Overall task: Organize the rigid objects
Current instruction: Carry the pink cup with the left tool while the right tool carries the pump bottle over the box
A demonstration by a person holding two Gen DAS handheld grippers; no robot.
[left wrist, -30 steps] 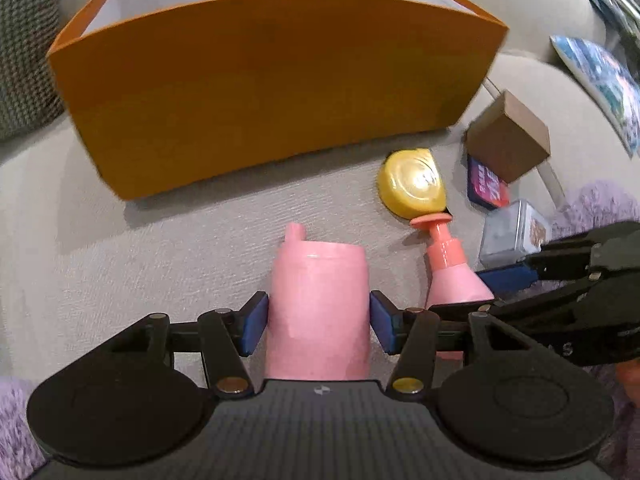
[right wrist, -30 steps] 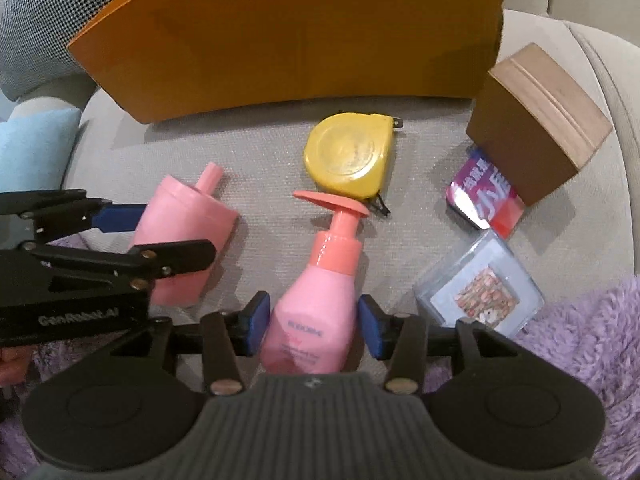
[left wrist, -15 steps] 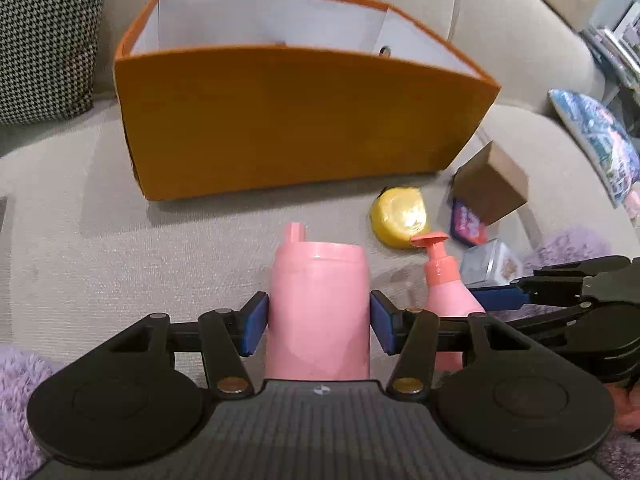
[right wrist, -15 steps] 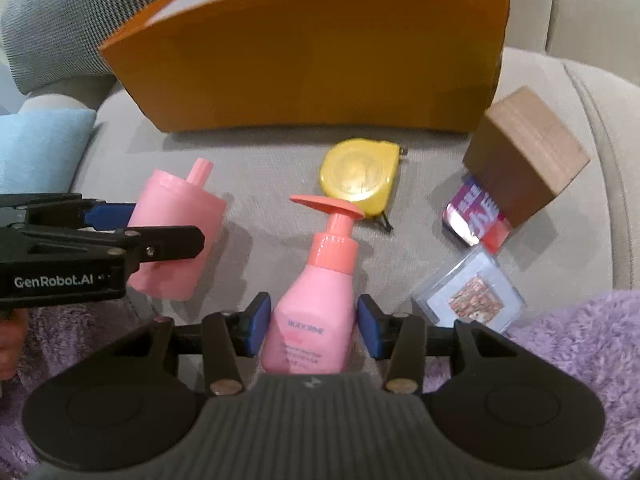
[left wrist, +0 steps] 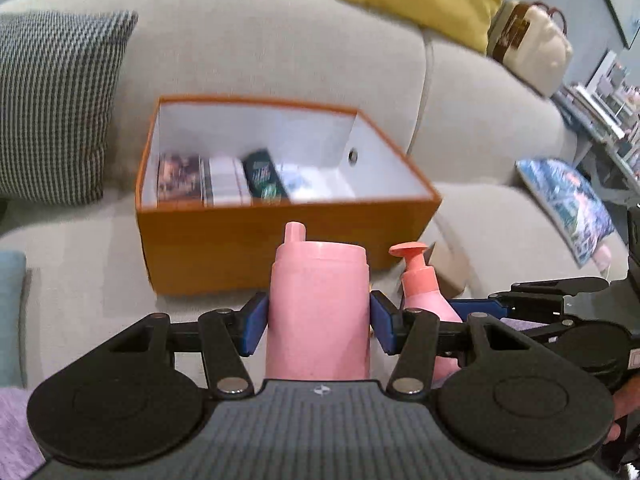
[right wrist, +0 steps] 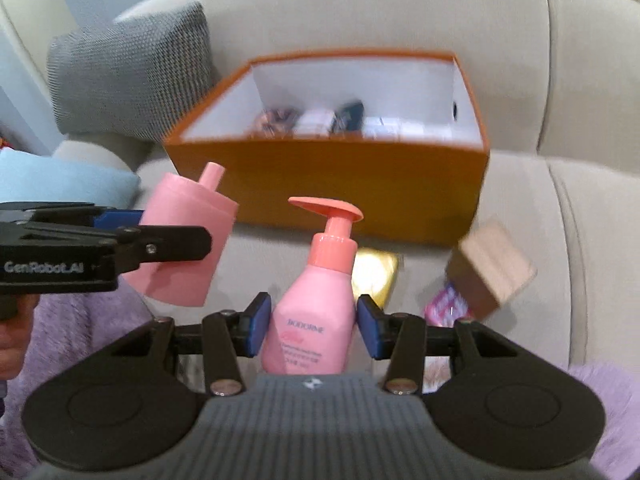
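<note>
- The left gripper (left wrist: pixel 318 326) had its jaws clamped on the sides of a pink cup (left wrist: pixel 319 308) with a spout on its lid, held upright in the air in front of the orange box (left wrist: pixel 280 248). The cup looked smooth and slightly tapered, so I judged it could slide down out of the jaws if it were tilted hard over the box wall.
- In the left half of the box lay a row of small packs (left wrist: pixel 224 178), touching one another. A cup let go above them might land on top and tip over instead of standing on the box floor.
- The right gripper (right wrist: pixel 314 326) had its jaws closed on the lower body of a pink pump bottle (right wrist: pixel 316 320), also lifted, just beside the cup. The two grippers were near each other, so moving both to the box at once risked knocking the cup against the pump head.
- The pump head (right wrist: pixel 326 208) stuck out wide and could catch on the near wall of the box if carried in too low.
- On the sofa (right wrist: pixel 560 208) below remained a yellow tape measure (right wrist: pixel 376 276), a brown block (right wrist: pixel 492 274) and a small red pack (right wrist: pixel 442 308), close together; a dropped bottle could scatter them.
</note>
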